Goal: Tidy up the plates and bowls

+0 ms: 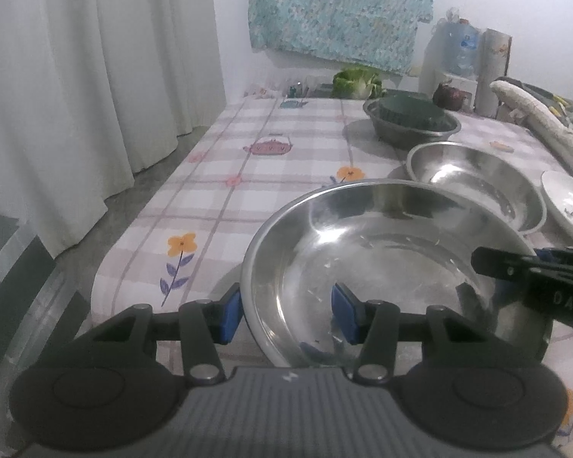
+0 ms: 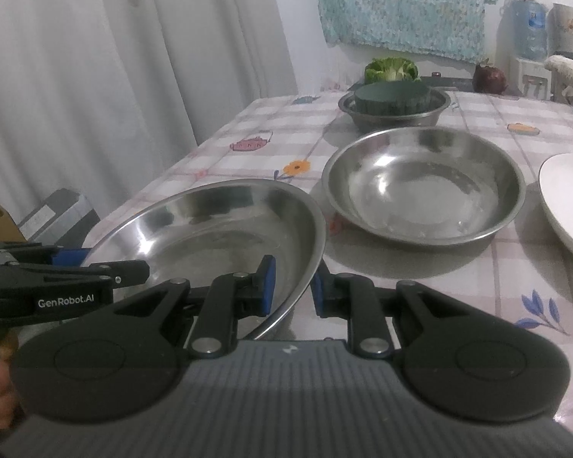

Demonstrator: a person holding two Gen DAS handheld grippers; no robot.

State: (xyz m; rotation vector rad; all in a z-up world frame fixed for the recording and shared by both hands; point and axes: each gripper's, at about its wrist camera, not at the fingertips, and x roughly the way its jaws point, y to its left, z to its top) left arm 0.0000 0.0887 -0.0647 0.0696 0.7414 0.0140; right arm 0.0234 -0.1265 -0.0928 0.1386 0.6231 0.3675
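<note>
Both grippers pinch the near steel bowl (image 2: pixel 217 225): left gripper (image 1: pixel 286 315) jaws across the rim at 6 o'clock, right gripper (image 2: pixel 292 286) at 5 o'clock. Bowl lifted and tilted. Next, probably: nest into second steel bowl (image 2: pixel 424 187) at 1 o'clock.

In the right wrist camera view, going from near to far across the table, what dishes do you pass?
Steel bowl held by the right gripper and left gripper: near steel bowl → second steel bowl → far steel bowl holding a dark green dish.
</note>
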